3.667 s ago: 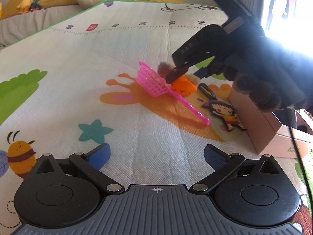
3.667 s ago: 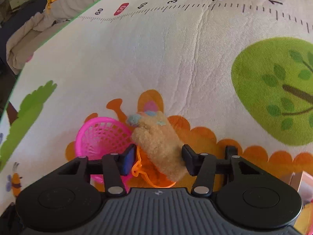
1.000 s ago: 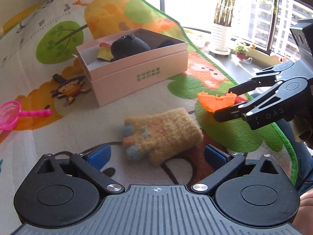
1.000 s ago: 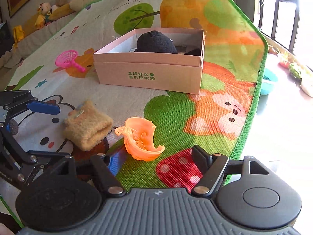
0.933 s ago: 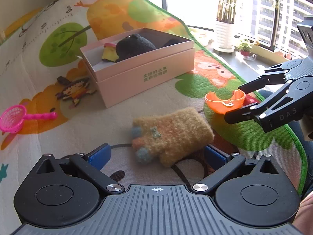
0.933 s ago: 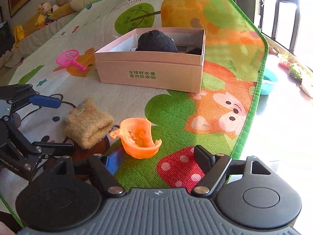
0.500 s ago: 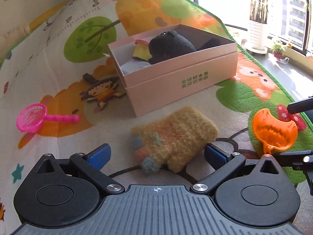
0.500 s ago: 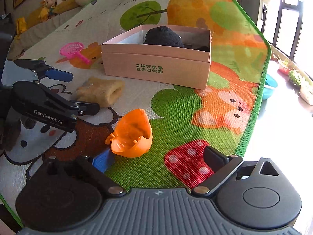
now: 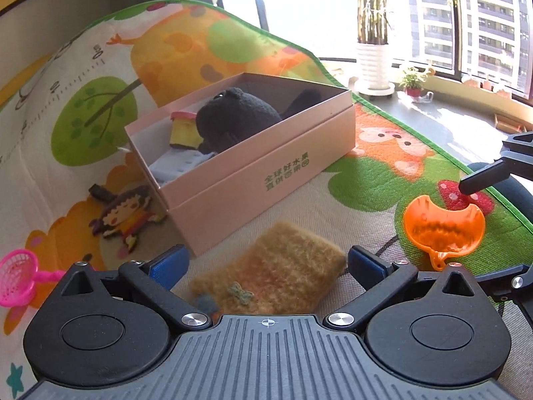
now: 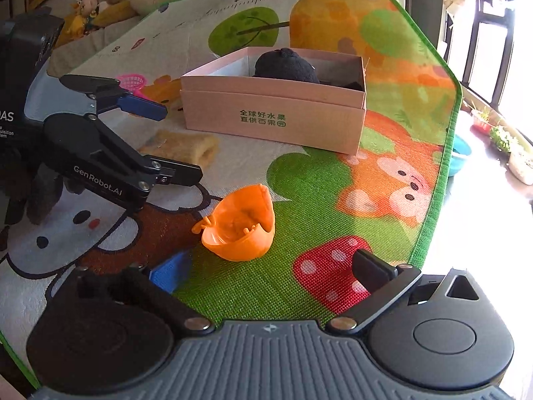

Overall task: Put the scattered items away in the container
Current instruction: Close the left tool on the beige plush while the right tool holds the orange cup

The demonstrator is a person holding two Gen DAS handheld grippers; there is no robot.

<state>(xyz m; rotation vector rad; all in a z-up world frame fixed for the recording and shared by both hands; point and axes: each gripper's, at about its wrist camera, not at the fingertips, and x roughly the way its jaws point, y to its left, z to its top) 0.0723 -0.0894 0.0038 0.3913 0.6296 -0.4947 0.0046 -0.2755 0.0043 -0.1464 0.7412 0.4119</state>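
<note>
Two sets of fingers work over a cartoon play mat [image 9: 50, 166], and both stand spread with nothing pinched. The right gripper [image 10: 266, 271] has just been opening to its widest; the orange plastic scoop [image 10: 238, 230] lies on the mat just ahead of its fingers, between their lines but free of both pads, tipped on its side over the green patch beside a red mushroom print. The left gripper [image 9: 266, 263] has its blue-padded fingers [image 9: 168, 265] wide on either side of a fuzzy tan mitten [image 9: 273, 280], which lies flat on the mat – the pads are close to it but not pressing. From the right wrist view the left gripper [image 10: 181, 141] reaches in from the left, its two fingers splayed above and below the mitten [image 10: 181, 146].

Beyond the mitten sits the pink cardboard box [image 9: 266, 170], open-topped, with green print on its long side. Inside it are a black plush toy [image 9: 233, 116], a yellow and red wedge-shaped toy [image 9: 185, 131] and something pale blue [image 9: 176, 165] at the near corner. Left of the box a flat cartoon-girl figure [image 9: 125, 218] lies on the mat, and further left a pink toy net [image 9: 16, 276] with its handle – well apart from both grippers. Stuffed toys [image 10: 96, 0] line the far edge of the mat, and potted plants [image 9: 374, 63] stand by the window.
</note>
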